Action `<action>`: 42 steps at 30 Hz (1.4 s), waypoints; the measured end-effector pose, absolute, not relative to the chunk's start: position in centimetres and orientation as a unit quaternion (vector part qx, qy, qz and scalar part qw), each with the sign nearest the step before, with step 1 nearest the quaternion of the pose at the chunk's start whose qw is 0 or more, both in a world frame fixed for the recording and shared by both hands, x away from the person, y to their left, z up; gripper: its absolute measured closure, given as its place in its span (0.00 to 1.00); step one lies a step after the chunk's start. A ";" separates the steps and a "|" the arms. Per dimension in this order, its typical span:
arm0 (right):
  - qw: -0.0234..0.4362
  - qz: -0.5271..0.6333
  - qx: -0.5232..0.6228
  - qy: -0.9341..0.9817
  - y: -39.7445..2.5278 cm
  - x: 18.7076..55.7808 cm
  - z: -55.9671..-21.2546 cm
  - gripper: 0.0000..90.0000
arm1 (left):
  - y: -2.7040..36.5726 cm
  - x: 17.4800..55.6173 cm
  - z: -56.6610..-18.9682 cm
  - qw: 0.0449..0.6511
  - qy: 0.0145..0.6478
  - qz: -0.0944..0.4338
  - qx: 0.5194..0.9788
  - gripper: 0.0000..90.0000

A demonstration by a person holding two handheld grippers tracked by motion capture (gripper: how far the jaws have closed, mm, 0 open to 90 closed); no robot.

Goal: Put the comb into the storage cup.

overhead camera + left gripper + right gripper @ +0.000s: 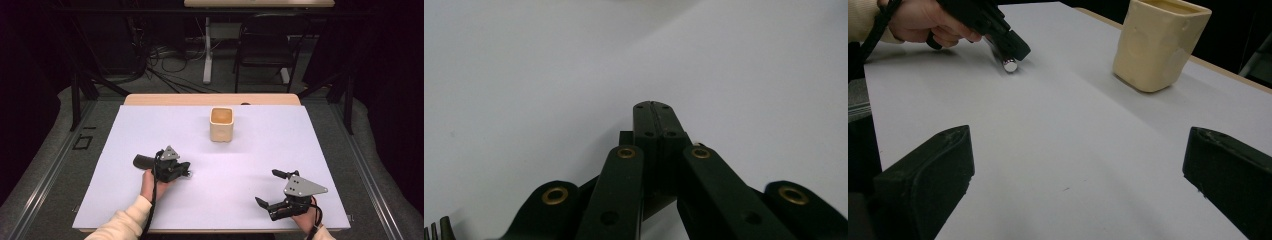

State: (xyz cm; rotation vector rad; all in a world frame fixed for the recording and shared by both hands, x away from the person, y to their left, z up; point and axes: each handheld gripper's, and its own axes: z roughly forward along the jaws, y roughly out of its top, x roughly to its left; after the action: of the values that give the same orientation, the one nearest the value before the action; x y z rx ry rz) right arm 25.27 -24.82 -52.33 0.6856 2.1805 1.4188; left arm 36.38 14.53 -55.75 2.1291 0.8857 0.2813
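A person is working two hand-held grippers over a pale lavender table (150,130). At the left of the high view, the left gripper (187,170) is lying low at about 8 o'clock from the table's middle, its jaws pressed fully together with nothing visible between them; in the right gripper view a small silver cylinder (1010,65) is sitting on the surface touching or just beside its tip, and whether it is a loose thing or part of the gripper cannot be told. A cream square cup (221,124) is standing upright at 12 o'clock, well apart from both grippers; its contents cannot be made out. At 5 o'clock, the right gripper (272,189) is hovering with jaws spread wide and holding nothing. Bare table is lying between it and the cup. A dark chair (265,47) is standing beyond the far edge.
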 end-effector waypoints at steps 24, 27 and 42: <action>0.223 0.514 0.248 0.791 -24.8 25.2 -52.3 0.00 | 15.6 35.7 -55.4 0.376 0.348 0.090 0.854 1.00; 0.223 0.514 0.248 0.790 -24.8 25.3 -52.3 0.00 | 15.7 35.6 -55.4 0.373 0.347 0.088 0.856 1.00; 0.226 0.513 0.247 0.790 -24.9 25.3 -52.3 0.00 | 16.2 35.3 -55.2 0.356 0.353 0.079 0.861 1.00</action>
State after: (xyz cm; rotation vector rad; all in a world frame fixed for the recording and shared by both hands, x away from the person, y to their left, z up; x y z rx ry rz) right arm 25.26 -24.89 -52.28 0.6813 2.1791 1.4156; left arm 35.34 16.19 -55.24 2.2245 0.9112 0.2046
